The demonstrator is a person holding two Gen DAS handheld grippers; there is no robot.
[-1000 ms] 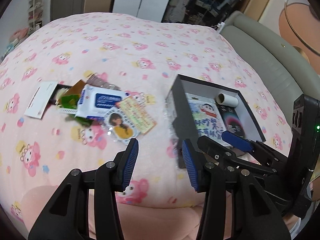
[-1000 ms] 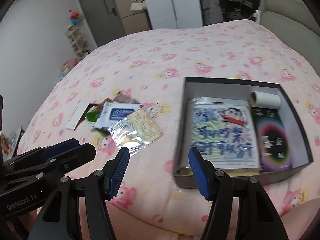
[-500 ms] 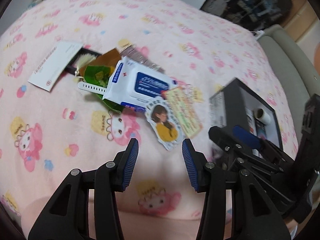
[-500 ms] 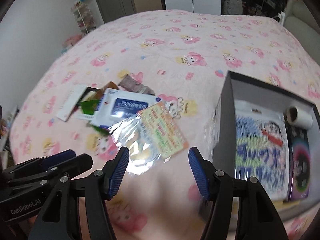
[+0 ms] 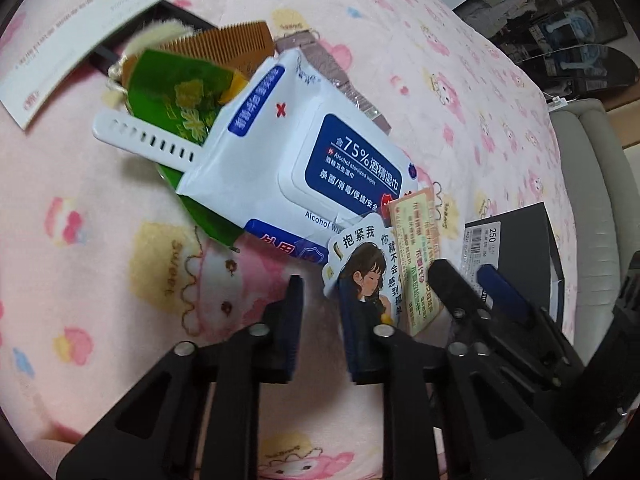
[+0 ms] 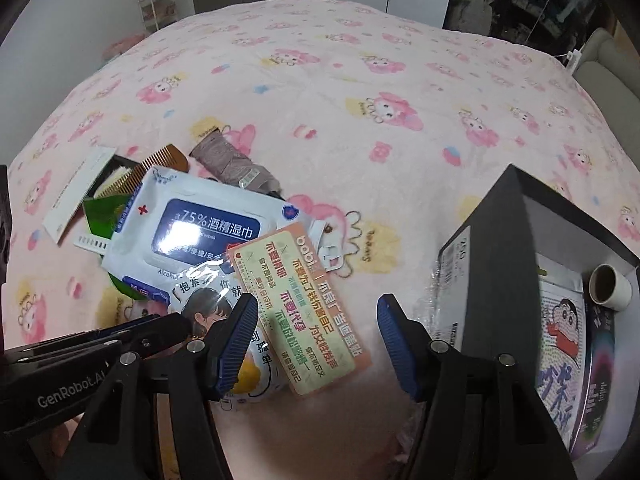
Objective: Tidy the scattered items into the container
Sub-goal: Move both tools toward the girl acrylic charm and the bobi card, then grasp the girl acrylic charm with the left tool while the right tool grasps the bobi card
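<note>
A pile of items lies on the pink blanket: a white and blue wet-wipes pack (image 5: 304, 160), a girl sticker in clear wrap (image 5: 366, 272), an orange-green card (image 6: 304, 308), a green packet (image 5: 176, 96), a white strap (image 5: 144, 140) and a wooden comb (image 5: 224, 44). My left gripper (image 5: 320, 308) is open just in front of the sticker, right finger over its lower edge. My right gripper (image 6: 316, 344) is open over the card. The black box (image 6: 492, 232) sits to the right, holding a cartoon book (image 6: 560, 344) and a paper roll (image 6: 610, 286).
A white card (image 5: 68, 40) on a black holder lies at the pile's far left. A brown pouch (image 6: 236, 164) lies behind the wipes. A grey sofa (image 5: 588, 168) borders the bed at right. Cupboards and shelves stand beyond the bed.
Both grippers have moved forward and down toward the pile. The left fingers have narrowed and now reach the sticker. The box has slid to the right edge of both views.
</note>
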